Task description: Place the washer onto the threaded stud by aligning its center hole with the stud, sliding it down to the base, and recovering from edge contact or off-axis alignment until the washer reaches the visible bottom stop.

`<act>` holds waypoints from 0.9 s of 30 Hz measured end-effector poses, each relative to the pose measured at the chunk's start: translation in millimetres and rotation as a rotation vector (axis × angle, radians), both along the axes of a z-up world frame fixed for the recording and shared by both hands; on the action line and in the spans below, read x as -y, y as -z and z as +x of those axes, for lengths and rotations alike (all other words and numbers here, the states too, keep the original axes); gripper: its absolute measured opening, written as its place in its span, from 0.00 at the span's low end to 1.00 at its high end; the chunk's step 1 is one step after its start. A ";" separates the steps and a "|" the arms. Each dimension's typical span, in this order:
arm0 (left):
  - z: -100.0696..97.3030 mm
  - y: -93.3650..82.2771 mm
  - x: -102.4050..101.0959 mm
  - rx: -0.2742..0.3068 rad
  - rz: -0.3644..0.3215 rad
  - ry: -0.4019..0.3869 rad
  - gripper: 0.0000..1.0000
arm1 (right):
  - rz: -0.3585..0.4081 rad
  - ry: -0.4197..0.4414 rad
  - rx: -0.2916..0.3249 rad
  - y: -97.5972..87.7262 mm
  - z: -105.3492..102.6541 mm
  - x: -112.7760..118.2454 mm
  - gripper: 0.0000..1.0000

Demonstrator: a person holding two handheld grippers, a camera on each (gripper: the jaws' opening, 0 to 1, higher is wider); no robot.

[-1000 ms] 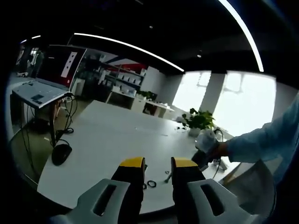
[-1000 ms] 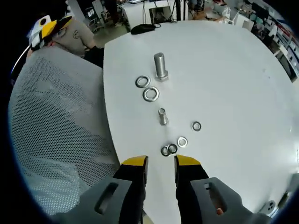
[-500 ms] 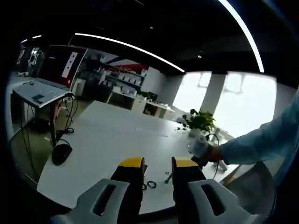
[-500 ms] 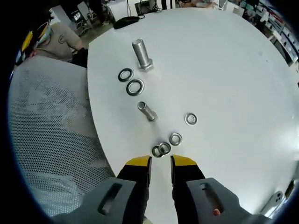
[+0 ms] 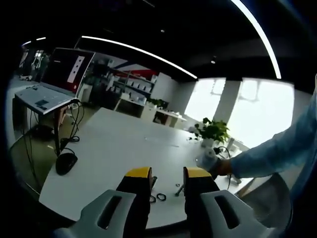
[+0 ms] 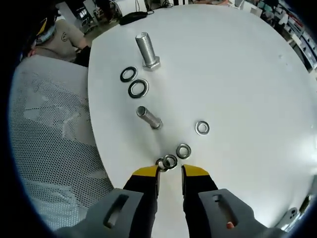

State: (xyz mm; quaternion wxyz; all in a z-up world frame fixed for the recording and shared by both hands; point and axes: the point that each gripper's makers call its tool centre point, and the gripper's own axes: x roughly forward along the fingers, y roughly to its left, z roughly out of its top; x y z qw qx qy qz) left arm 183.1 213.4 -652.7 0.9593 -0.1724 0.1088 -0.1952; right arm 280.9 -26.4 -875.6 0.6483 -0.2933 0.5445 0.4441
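- Right gripper [image 6: 169, 172] over near edge of white table [image 6: 247, 74]; jaws parted, nothing between them, yellow tips just short of the nearest washers.
- Washer pair [image 6: 166, 162] right at the tips: two rings overlapping, touching each other.
- Third small washer [image 6: 183, 150] just beside that pair, up and to the right in right gripper view; flat on table.
- Fourth small washer [image 6: 201, 128] lies alone, further out, apart from the rest.
- Small stud [image 6: 148, 118] stands on its head near table's edge, between the small washers and the big ones; looks tilted in the fisheye, bare, no washer on it.
- Two big washers: lighter one [image 6: 138, 88] and darker one [image 6: 129, 74], just beside each other, flat.
- Big stud [image 6: 146, 49] upright on its hex head beyond them, bare thread.
- Mesh chair back [image 6: 49, 144] beside table's edge; dark mouse [image 6: 132, 17] at far end.
- Left gripper [image 5: 167, 178] low at table's near edge, jaws apart, empty.
- Left gripper view: dark ring [image 5: 161, 197] seen between the jaws on the table; small stud [image 5: 179, 188] by right jaw; mouse [image 5: 66, 162] far left, plant [image 5: 212, 132] at back.
- Person's hand [image 5: 214, 163] w/ light-blue sleeve [image 5: 277, 148] reaches in from right over table.
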 end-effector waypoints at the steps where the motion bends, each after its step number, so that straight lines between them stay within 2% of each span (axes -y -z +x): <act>1: 0.1 0.1 0.1 0.000 0.000 0.000 0.24 | -0.003 -0.003 -0.002 1.4 0.1 -0.8 0.19; 7: 0.1 0.1 0.4 0.000 0.000 0.001 0.24 | -0.008 -0.020 0.005 1.0 0.7 -6.6 0.19; 11: 0.6 -0.2 0.1 0.002 -0.001 -0.001 0.24 | -0.027 -0.084 0.055 1.8 2.2 -5.6 0.17; 13: 0.7 -0.3 -0.1 0.002 -0.002 -0.003 0.24 | -0.029 -0.086 0.072 2.6 4.4 -4.5 0.15; 27: 0.9 -0.3 -0.1 0.000 -0.002 -0.005 0.24 | 0.008 -0.078 0.063 1.4 6.0 -3.8 0.14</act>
